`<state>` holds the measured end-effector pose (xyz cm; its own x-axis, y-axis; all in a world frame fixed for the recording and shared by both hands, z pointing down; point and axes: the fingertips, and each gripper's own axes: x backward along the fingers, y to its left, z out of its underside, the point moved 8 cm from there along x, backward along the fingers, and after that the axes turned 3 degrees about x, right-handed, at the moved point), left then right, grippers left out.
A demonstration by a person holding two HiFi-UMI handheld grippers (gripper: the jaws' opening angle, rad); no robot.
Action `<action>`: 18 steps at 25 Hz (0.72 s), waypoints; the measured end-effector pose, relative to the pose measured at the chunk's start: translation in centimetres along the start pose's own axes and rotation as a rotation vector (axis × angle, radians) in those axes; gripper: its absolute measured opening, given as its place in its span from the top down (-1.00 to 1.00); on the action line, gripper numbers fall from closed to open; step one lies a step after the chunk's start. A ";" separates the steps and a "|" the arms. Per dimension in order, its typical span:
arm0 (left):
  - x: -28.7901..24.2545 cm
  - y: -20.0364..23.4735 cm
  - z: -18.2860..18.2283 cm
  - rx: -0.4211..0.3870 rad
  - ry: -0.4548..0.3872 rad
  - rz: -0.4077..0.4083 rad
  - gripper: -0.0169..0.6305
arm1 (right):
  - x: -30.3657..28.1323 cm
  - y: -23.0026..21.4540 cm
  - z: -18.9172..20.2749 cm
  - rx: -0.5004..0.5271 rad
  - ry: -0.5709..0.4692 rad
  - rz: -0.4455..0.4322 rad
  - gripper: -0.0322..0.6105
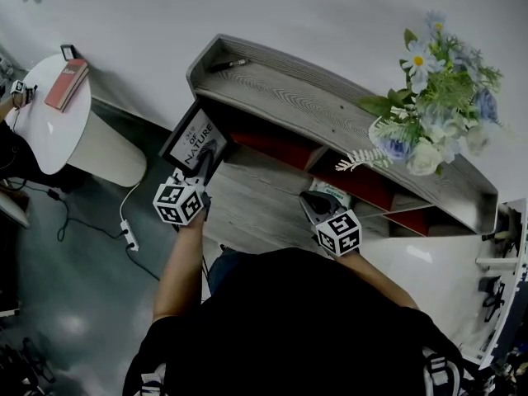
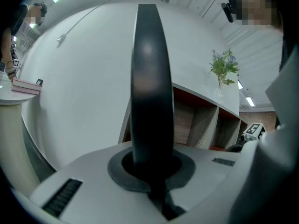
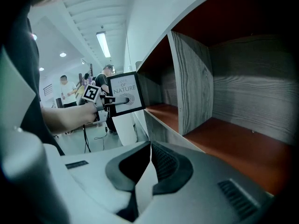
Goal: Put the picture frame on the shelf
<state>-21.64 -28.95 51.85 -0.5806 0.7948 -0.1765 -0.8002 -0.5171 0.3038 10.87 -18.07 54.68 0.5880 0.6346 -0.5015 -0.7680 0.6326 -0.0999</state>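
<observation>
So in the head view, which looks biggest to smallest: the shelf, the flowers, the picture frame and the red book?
shelf
flowers
picture frame
red book
The frame is nearer the camera, so its real lead is unsure.

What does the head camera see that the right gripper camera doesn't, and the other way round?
Only the head view: the flowers standing on top of the shelf, and a red book on a round white table.
Only the right gripper view: a ceiling light and the grey back wall inside the shelf's cubbies.
Both: the left gripper holding the picture frame by the shelf's end, not on the shelf yet.
</observation>
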 end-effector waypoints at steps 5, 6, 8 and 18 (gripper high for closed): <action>-0.6 0.0 0.1 0.005 0.004 0.005 0.86 | -0.1 -0.1 0.2 -0.006 0.005 0.000 0.85; -0.7 0.0 0.2 0.006 0.004 0.006 0.86 | -0.1 -0.1 0.2 -0.007 0.006 0.000 0.85; -0.9 0.0 0.2 0.007 0.002 0.008 0.86 | -0.1 -0.1 0.2 -0.006 0.007 0.001 0.85; -2.6 0.2 0.0 0.011 -0.002 0.008 0.86 | 0.0 -0.2 0.4 -0.006 0.011 0.004 0.85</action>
<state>-20.27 -31.12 52.39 -0.5863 0.7916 -0.1720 -0.7940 -0.5196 0.3154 11.10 -18.04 55.03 0.5819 0.6322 -0.5116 -0.7719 0.6273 -0.1027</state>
